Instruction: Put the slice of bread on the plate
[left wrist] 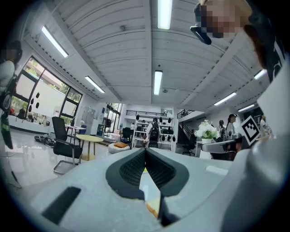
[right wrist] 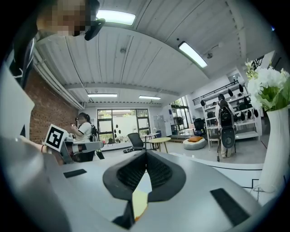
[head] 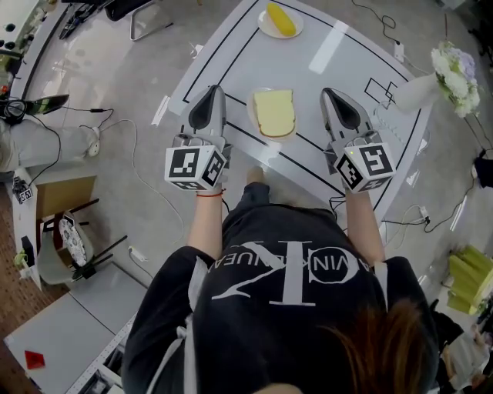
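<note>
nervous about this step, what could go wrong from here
The slice of bread nearly covers its plate; a bump from the left gripper or right gripper, both shut, could slide it off. The vase of flowers stands at the table's corner; a wide swing of the right gripper might tip it.

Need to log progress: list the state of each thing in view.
Slice of bread: lying flat on the near plate.
Left hand-held gripper: shut, empty, left of that plate.
Right hand-held gripper: shut, empty, right of it.
Far plate: holds a yellow food item.
Flowers: standing in the white vase.
</note>
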The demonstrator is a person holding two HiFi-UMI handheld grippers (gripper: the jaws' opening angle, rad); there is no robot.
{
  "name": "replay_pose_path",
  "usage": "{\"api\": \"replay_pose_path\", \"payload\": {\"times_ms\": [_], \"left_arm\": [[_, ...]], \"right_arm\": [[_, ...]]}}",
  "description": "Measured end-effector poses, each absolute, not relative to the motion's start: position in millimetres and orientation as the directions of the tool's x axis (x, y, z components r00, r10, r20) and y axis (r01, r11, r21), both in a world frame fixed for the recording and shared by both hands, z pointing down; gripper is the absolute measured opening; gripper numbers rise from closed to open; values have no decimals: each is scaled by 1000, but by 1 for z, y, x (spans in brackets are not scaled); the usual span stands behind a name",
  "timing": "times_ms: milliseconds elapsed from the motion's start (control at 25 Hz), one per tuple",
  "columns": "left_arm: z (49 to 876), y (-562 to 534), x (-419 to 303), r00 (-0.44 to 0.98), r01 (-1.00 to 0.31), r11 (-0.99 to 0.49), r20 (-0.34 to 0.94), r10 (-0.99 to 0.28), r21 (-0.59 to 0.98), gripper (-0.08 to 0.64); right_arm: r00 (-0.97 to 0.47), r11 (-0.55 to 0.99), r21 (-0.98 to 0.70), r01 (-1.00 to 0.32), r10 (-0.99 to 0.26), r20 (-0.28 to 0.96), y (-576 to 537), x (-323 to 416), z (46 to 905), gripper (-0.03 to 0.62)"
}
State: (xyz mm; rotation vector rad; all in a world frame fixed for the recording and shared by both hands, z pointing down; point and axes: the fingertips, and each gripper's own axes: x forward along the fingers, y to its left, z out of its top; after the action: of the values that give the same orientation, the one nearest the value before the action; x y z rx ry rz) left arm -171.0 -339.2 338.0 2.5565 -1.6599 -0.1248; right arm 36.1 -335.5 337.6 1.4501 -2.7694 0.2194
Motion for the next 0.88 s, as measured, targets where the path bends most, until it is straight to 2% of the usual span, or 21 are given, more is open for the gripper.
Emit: {"api": "replay_pose_path", "payload": {"times_ms": [880], "left_arm": [[314, -331, -174, 390, -911, -394, -60, -919, 118, 8]], "right_arm": [[-581, 578, -94, -811, -814, 6, -326, 37, 312, 0]]}}
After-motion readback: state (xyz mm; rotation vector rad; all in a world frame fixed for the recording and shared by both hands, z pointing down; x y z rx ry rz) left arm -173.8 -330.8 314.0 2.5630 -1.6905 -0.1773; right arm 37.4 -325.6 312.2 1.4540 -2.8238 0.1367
